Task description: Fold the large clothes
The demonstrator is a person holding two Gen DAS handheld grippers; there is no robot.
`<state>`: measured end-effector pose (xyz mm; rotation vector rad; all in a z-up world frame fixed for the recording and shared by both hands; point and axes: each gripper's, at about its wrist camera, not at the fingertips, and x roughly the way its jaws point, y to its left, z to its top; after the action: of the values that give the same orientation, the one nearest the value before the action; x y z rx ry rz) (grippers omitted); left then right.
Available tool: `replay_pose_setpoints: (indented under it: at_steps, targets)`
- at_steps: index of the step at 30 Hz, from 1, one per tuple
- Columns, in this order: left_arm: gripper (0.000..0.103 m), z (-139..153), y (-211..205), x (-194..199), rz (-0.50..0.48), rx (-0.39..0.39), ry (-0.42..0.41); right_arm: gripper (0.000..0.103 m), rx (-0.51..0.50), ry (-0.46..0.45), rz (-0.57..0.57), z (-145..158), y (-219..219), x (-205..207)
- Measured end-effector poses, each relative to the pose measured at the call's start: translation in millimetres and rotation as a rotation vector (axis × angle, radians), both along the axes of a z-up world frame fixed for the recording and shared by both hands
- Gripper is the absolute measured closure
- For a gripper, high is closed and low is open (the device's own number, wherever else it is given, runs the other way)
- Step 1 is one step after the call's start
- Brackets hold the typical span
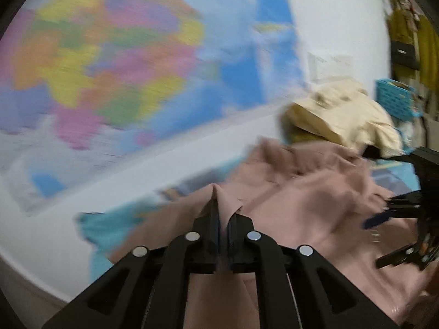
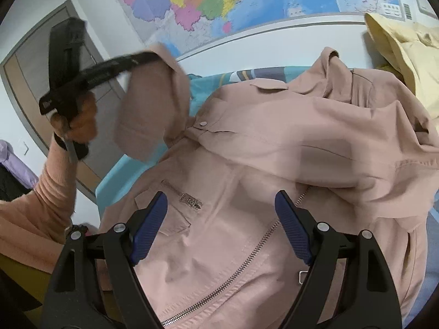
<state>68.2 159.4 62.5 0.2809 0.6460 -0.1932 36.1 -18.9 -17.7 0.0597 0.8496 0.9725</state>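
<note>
One sleeve [image 2: 148, 104] of the pink jacket [image 2: 274, 164] is pinched in the left gripper [image 1: 222, 213], raised above the jacket's left side near the bed's [image 2: 120, 175] left edge. The jacket lies front-up and zipped across the bed's middle, a cream garment [image 2: 406, 54] at the far right corner. The right gripper [image 2: 222, 227] hovers with its jaws wide over the zip [image 2: 247, 263], holding nothing. Best to carry the sleeve flat across the chest while the right gripper pins the body.

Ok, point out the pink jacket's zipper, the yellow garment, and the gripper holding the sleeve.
zipper [image 2: 241, 267], right wrist view, on the metal teeth mid-run.
yellow garment [image 1: 343, 115], left wrist view, on its top fold.
left gripper [image 1: 221, 213], left wrist view, between its fingertips, pinching pink fabric.
</note>
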Motion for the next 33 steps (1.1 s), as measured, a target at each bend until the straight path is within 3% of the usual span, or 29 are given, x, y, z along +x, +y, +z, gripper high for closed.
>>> replay_pose_setpoints:
  at_steps: [1,4,7,9,12,14,18,20,21,22,23,28,31,33]
  targets:
    - [0.058,-8.4,-11.3,6.4,-0.025,-0.007,0.043,0.023,0.002,0.005,0.000,-0.8,-0.2,0.6]
    - [0.030,-31.7,-32.5,10.7,-0.041,-0.010,0.082,0.023,-0.012,0.003,0.003,-2.8,5.1,-1.5]
    - [0.022,-35.6,-10.7,1.7,0.030,-0.128,0.067,0.018,-0.017,-0.014,0.024,-1.4,14.1,-7.5]
    - [0.007,-31.3,13.8,-10.0,0.087,-0.198,0.027,0.012,-0.018,-0.024,0.043,0.0,24.5,-10.7]
    - [0.007,-26.6,57.8,-37.3,0.187,-0.302,-0.017,0.009,-0.049,-0.046,0.080,-4.9,50.1,-16.0]
    - [0.007,-28.1,81.8,-53.7,0.281,-0.290,-0.039,0.009,-0.074,-0.048,0.114,-11.5,72.9,-16.6]
    - [0.007,-44.4,106.2,-73.6,0.346,-0.277,-0.008,0.010,-0.116,-0.038,0.124,-24.0,105.8,-9.9]
    - [0.007,-56.0,105.8,-77.9,0.365,-0.231,-0.006,0.033,-0.113,-0.002,0.123,-28.3,116.7,0.0]
    - [0.007,-60.1,104.7,-78.8,0.368,-0.215,-0.006,0.064,-0.094,0.027,0.136,-29.3,118.7,3.4]
    - [0.007,-65.0,103.1,-78.4,0.364,-0.208,0.000,0.086,-0.056,0.064,0.147,-28.8,117.6,8.0]
    - [0.007,-69.1,104.2,-78.4,0.363,-0.200,0.004,0.094,-0.021,0.084,0.149,-25.8,114.0,10.5]
    - [0.007,-87.2,84.8,-70.5,0.304,-0.118,0.004,0.096,0.299,0.164,0.113,17.5,38.5,18.6]
    - [0.012,-97.6,65.9,-61.7,0.243,-0.045,0.006,0.096,0.410,0.171,0.019,33.7,-20.4,22.9]
    - [0.015,-109.1,52.4,-53.7,0.207,0.030,0.021,0.096,0.391,0.173,-0.107,31.8,-57.2,31.0]
